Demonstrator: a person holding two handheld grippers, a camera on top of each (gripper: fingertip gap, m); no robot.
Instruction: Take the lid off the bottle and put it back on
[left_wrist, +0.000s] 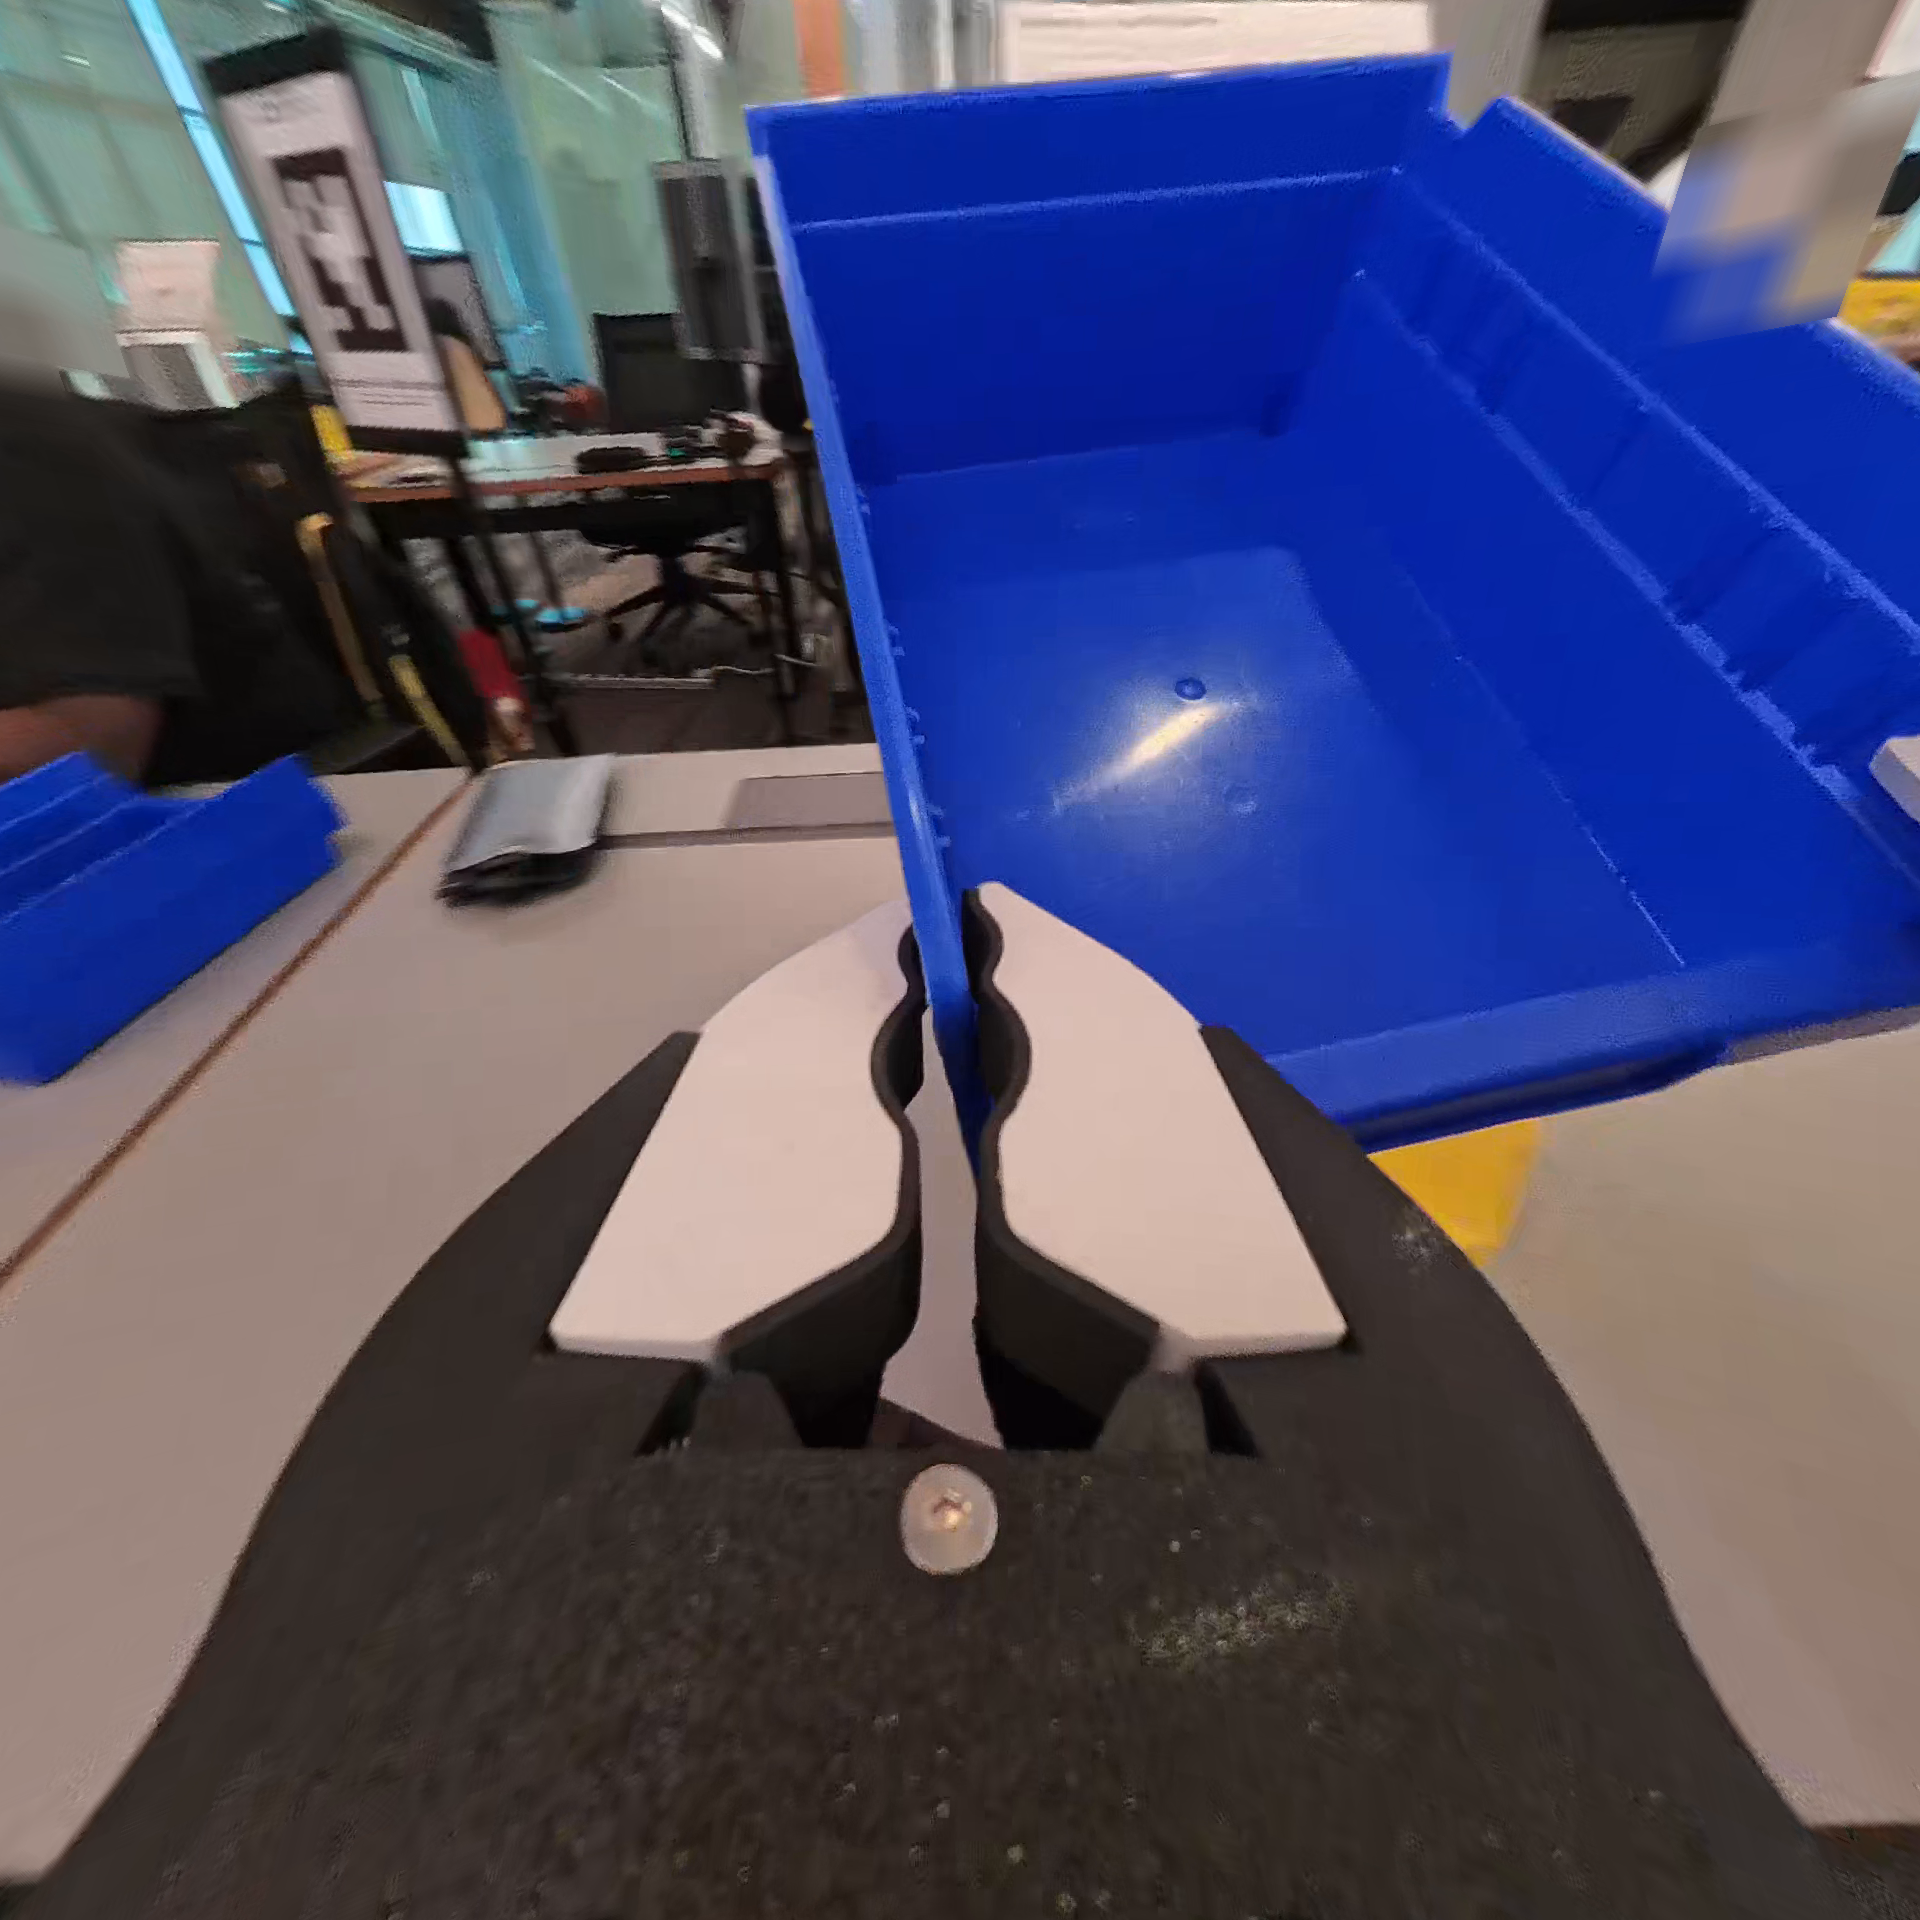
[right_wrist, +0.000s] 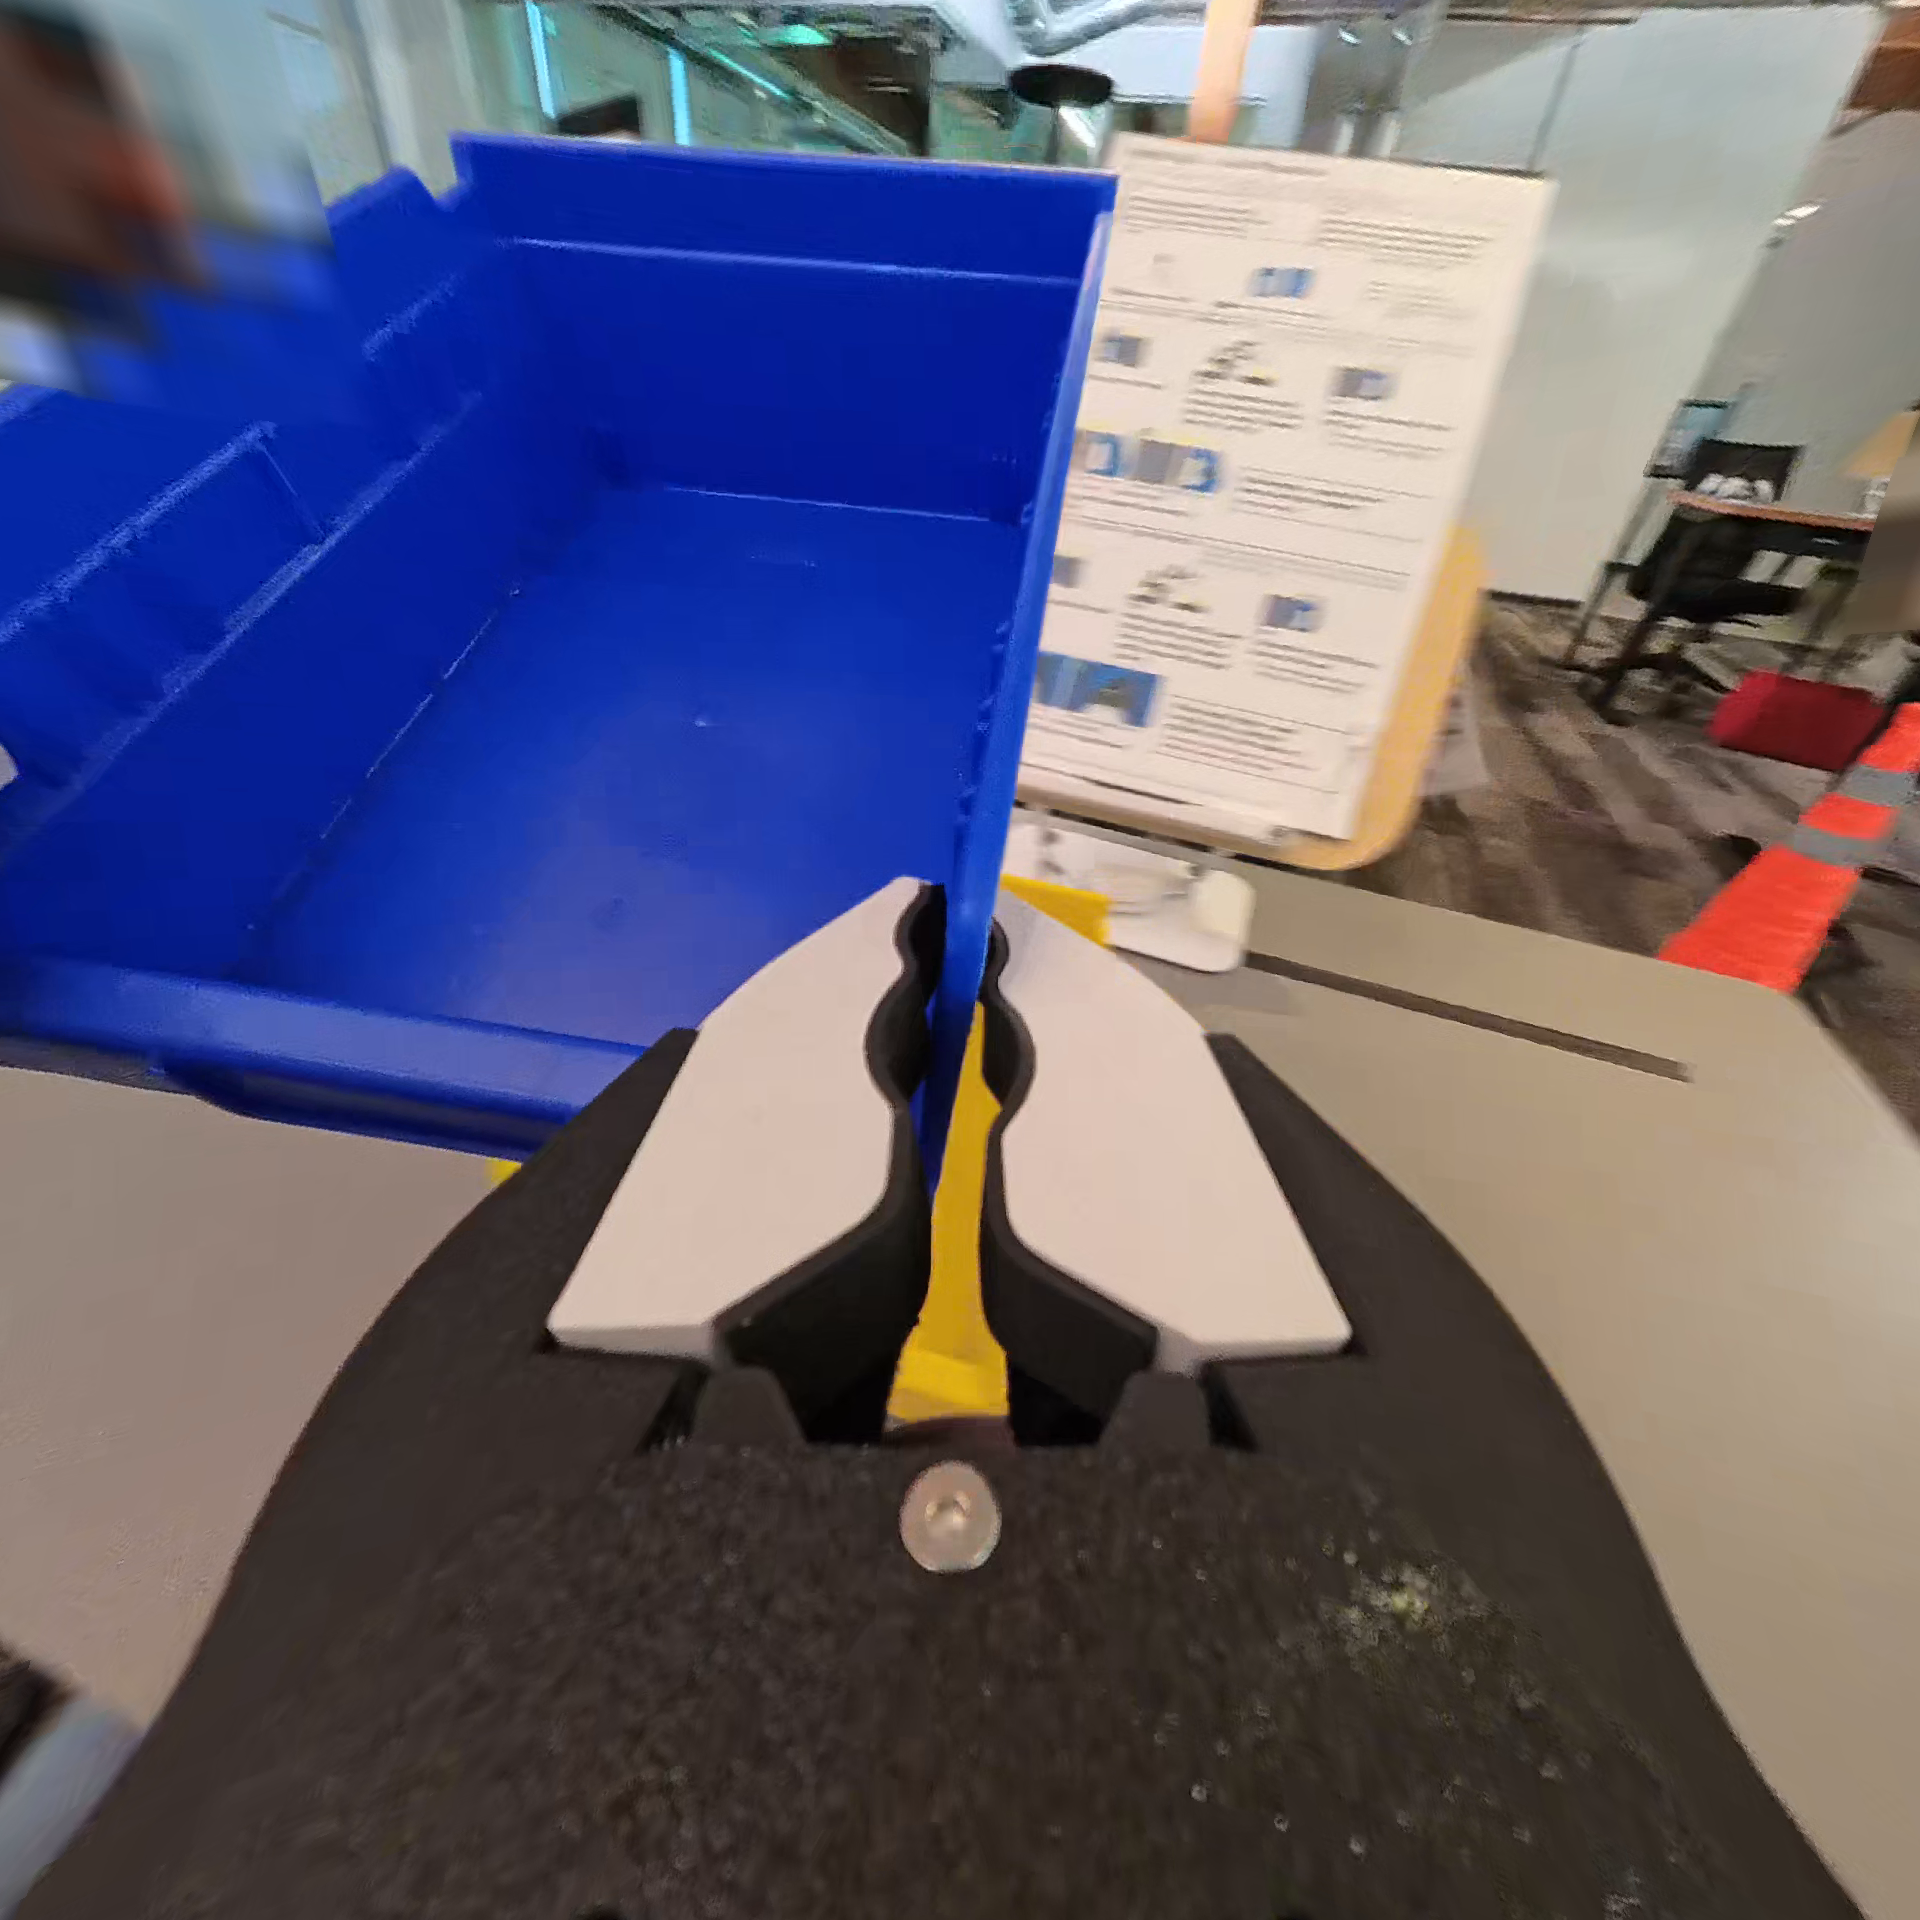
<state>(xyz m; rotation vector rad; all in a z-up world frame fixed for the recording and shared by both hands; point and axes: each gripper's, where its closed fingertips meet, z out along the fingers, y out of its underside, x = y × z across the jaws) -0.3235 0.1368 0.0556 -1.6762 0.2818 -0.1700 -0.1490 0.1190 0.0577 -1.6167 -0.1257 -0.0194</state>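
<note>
Left tool (left_wrist: 943, 914), right tool (right_wrist: 954, 914), gripping blue bin (left_wrist: 1299, 810)

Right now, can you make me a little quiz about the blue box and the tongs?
1. True or false: the blue box has a bottle inside it.
2. What do the left tongs squeeze? A) a wall of the box B) a lid C) nothing
3. What colour is the thing under the box, seen between the fingers of the right tongs?

Key:
1. False. The box looks empty.
2. A. Both tongs are shut on a side wall, one on each side.
3. Yellow. The yellow thing sits on the grey table; only part of it shows.
</note>
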